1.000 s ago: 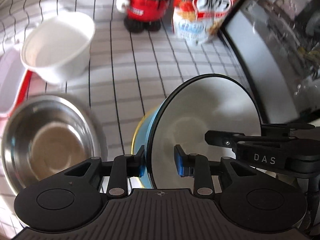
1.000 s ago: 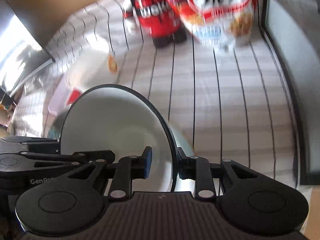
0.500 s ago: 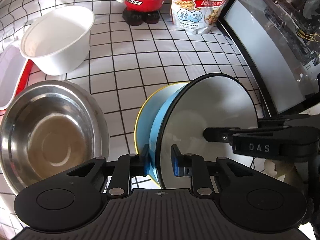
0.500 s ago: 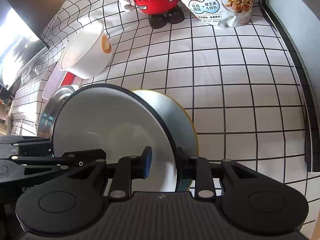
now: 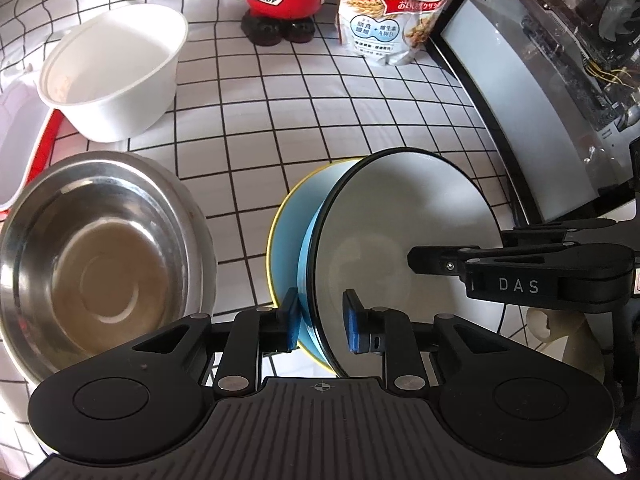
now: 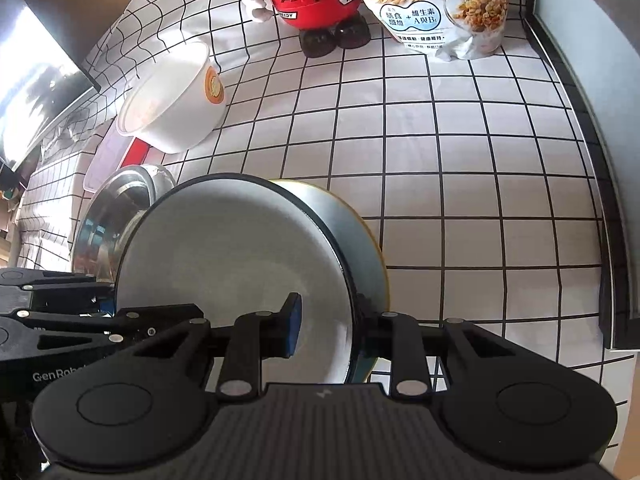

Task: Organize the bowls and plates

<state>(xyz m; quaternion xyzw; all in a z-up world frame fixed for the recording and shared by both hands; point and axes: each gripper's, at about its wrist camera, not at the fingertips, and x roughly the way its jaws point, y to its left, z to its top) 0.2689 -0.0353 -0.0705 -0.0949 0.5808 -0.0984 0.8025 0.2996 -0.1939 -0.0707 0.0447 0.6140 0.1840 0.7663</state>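
**Blue bowl nested, claws letting go**

Left claw [image 5: 320,326] straddles the blue bowl [image 5: 308,256] rim, jaws just opened, pads clear. Right claw [image 6: 330,330] likewise loose on the opposite rim. The bowl sits inside the yellow-rimmed bowl [image 5: 280,216], right of the steel bowl [image 5: 96,256]. Next: lift clear.

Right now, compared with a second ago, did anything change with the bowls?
The left gripper has just been opening its jaws. The blue bowl rim is still between them, but the inner pad now stands off it. The right gripper still straddles the same rim. The blue bowl stays in the yellow-rimmed bowl. The steel bowl and white bowl stayed put.
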